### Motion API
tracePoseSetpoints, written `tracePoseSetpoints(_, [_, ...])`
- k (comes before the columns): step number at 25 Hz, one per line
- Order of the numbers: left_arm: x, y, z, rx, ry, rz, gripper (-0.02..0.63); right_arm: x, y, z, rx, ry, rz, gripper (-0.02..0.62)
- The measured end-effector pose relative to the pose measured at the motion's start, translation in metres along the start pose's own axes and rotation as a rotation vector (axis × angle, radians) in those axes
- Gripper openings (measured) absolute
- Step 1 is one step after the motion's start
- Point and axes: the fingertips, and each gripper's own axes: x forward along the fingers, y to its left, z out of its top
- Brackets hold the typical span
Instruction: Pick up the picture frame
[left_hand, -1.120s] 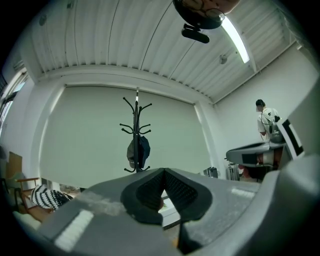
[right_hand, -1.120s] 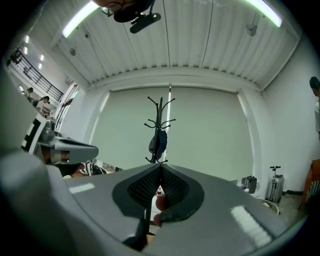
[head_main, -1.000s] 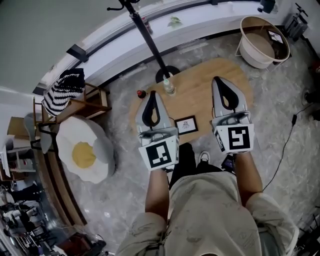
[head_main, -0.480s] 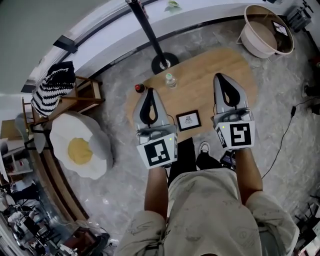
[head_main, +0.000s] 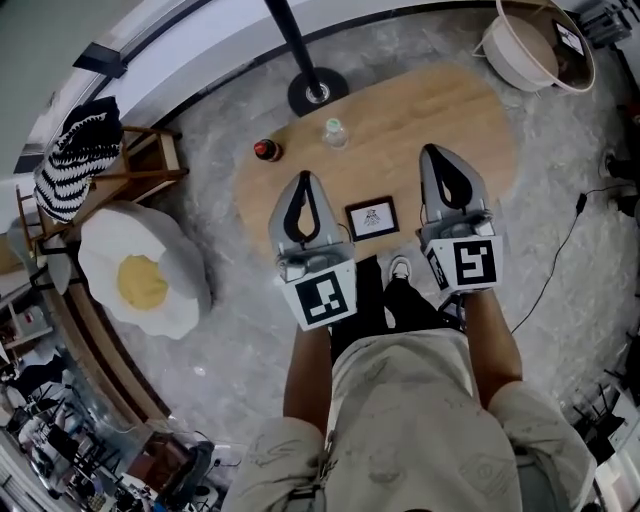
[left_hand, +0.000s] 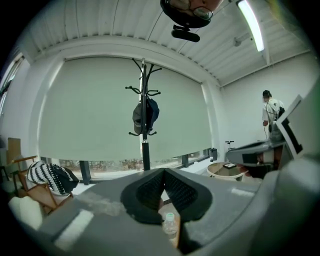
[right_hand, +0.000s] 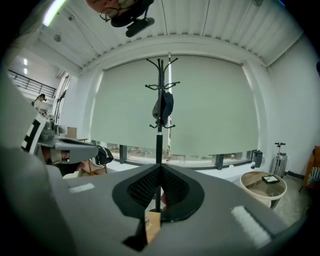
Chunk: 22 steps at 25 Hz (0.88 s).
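Observation:
A small black picture frame lies flat near the front edge of the low oval wooden table. My left gripper hangs above the table just left of the frame, jaws shut and empty. To the frame's right, my right gripper is also shut with nothing in it. Both point across the table, well above it. In the left gripper view the dark pads meet at the tip, with the bottle below them. In the right gripper view the pads are pressed together too.
A clear plastic bottle and a small red-topped object stand at the table's far left. A coat stand's base sits behind the table. A fried-egg cushion, a wooden chair and a round basket surround it. A person stands far right.
Both grippers have come down together toward the table and the frame, still shut. The table and frame now sit higher in the head view.

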Motion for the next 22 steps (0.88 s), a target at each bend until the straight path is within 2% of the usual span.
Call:
tracePoseSetpoints(5, [0.008,0.004,-0.052,-0.019,0.108,-0.014,0.003,0.011,0.003,-0.041,0.026,0.077,-0.029,0.002])
tracePoseSetpoints(9, [0.011,0.0,-0.091,-0.039,0.177,-0.03,0.003,0.017,-0.001,-0.077,0.086,0.121,-0.052,0.002])
tracePoseSetpoints(15, [0.009,-0.008,-0.153,-0.058,0.298,-0.059,0.003,0.02,0.006,-0.139,0.142,0.23,-0.051,0.002])
tracePoseSetpoints(22, [0.007,-0.012,-0.212,-0.055,0.382,-0.098,0.003,0.022,0.019,-0.199,0.175,0.33,-0.055,0.002])
